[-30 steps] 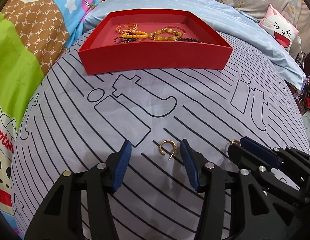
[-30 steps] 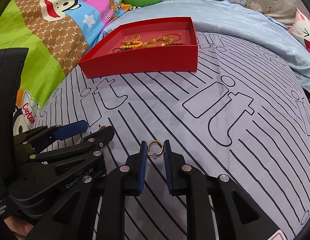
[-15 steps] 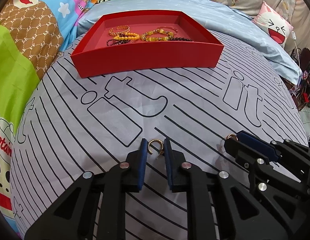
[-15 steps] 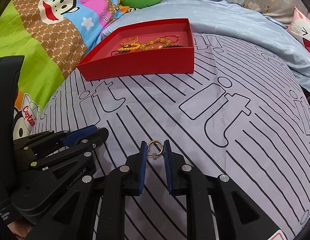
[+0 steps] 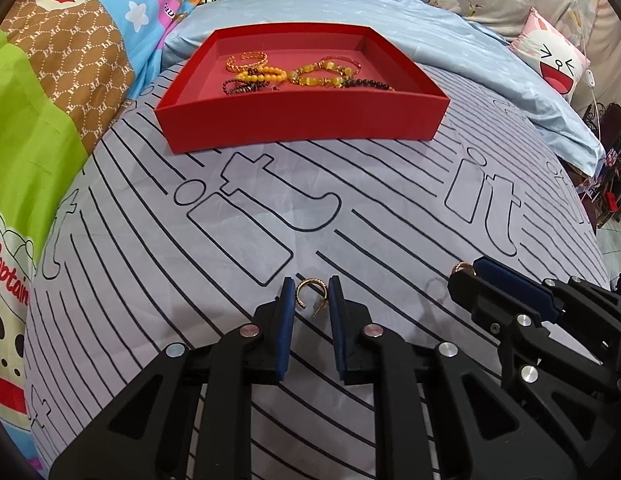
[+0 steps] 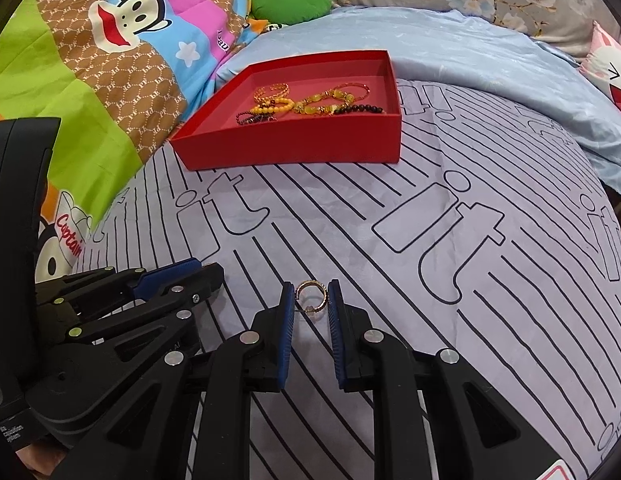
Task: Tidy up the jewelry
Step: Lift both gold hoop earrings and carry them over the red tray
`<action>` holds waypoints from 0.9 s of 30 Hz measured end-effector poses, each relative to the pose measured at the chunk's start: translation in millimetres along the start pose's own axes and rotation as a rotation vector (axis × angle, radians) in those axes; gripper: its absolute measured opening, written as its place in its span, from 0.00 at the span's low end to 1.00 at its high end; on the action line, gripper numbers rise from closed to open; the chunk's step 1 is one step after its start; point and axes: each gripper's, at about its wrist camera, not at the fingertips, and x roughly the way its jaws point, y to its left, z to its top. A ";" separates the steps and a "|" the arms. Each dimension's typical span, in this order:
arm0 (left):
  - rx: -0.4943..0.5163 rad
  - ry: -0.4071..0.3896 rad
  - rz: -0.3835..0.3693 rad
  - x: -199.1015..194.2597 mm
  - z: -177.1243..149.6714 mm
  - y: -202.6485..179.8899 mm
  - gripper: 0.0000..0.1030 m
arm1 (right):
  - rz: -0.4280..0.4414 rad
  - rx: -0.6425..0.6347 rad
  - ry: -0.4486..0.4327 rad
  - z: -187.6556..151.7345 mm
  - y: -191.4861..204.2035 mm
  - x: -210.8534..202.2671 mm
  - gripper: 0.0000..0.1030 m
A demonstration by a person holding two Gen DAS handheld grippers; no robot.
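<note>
Black plastic arms tipped with blue pads make up both tools here. Leftmost is the left gripper [image 5: 311,300], whose jaws have just been closing; its pads now press from both sides on an open gold hoop earring [image 5: 310,293], the gap in the hoop turned toward the camera and its post hanging down between the fingers. From the right wrist view this same tool [image 6: 202,270] shows only side-on, and its earring is hidden behind the fingers.

To the right of it, close beside but not touching, the right gripper [image 6: 310,300] is clamped on a second gold hoop earring [image 6: 310,297], a fuller ring with a small clear piece, possibly a stopper, on the post just under it; the detail is too fine to be sure. In the left wrist view that gripper [image 5: 466,274] is seen from the side with a bit of gold [image 5: 459,268] poking out at its fingertips.

Both pairs of fingers point down at a grey bedsheet [image 5: 370,208] printed with black stripes and outlined letters. Well beyond the fingertips, straight ahead of the left fingers and ahead-left of the right ones, sits a red box tray [image 5: 302,128] holding beaded bracelets [image 5: 306,76] in yellow, gold and dark tones.
</note>
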 end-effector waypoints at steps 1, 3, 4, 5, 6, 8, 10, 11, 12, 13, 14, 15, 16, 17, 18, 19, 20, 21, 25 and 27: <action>-0.003 -0.004 0.001 -2.7 1.6 1.0 0.16 | 0.002 -0.003 -0.005 1.5 1.3 -1.7 0.15; -0.007 -0.011 0.002 -6.5 4.2 2.1 0.16 | 0.006 -0.005 -0.013 4.2 3.1 -4.6 0.15; -0.009 -0.016 0.001 -9.2 6.0 2.8 0.16 | 0.009 -0.008 -0.019 6.3 4.3 -6.5 0.16; -0.011 -0.021 0.001 -11.8 7.3 3.0 0.16 | 0.012 -0.010 -0.023 7.7 4.6 -7.9 0.16; -0.011 -0.026 0.002 -14.7 9.5 3.5 0.16 | 0.013 -0.013 -0.030 10.2 5.9 -9.9 0.15; -0.011 -0.035 0.004 -18.2 14.0 3.4 0.16 | 0.016 -0.018 -0.041 13.9 7.5 -13.2 0.16; -0.013 -0.045 0.004 -22.2 18.6 4.2 0.16 | 0.018 -0.023 -0.054 19.5 8.9 -16.3 0.15; -0.014 -0.050 0.004 -24.0 20.4 4.6 0.16 | 0.020 -0.025 -0.060 22.2 9.7 -17.6 0.15; -0.014 -0.055 0.004 -25.6 22.6 4.6 0.16 | 0.022 -0.028 -0.067 25.9 10.5 -19.2 0.16; -0.014 -0.064 0.002 -27.8 26.4 4.9 0.16 | 0.023 -0.031 -0.074 29.5 11.3 -20.6 0.16; -0.014 -0.068 0.002 -28.5 29.2 5.7 0.16 | 0.023 -0.034 -0.080 32.8 12.7 -21.7 0.16; -0.016 -0.075 0.004 -29.7 33.2 6.4 0.16 | 0.022 -0.036 -0.086 36.4 13.1 -22.6 0.16; -0.018 -0.078 0.004 -30.5 36.0 7.0 0.16 | 0.021 -0.041 -0.094 40.4 13.8 -23.6 0.16; -0.020 -0.082 0.006 -31.3 39.5 8.2 0.16 | 0.021 -0.043 -0.101 44.5 14.3 -24.3 0.16; -0.020 -0.090 0.009 -32.6 44.2 8.9 0.16 | 0.022 -0.044 -0.105 46.9 14.4 -24.4 0.16; -0.019 -0.098 0.011 -34.2 47.7 9.0 0.16 | 0.023 -0.046 -0.112 51.4 14.8 -24.6 0.16; -0.018 -0.103 0.014 -35.0 50.4 9.4 0.16 | 0.021 -0.048 -0.119 56.2 15.1 -24.6 0.16; -0.017 -0.112 0.017 -36.2 55.7 9.9 0.16 | 0.016 -0.053 -0.126 61.0 15.3 -24.6 0.16; -0.013 -0.140 0.022 -39.2 74.3 11.1 0.16 | 0.005 -0.063 -0.150 77.9 15.1 -24.2 0.16; -0.012 -0.151 0.024 -39.6 83.6 11.9 0.16 | 0.000 -0.067 -0.166 89.5 14.1 -24.0 0.15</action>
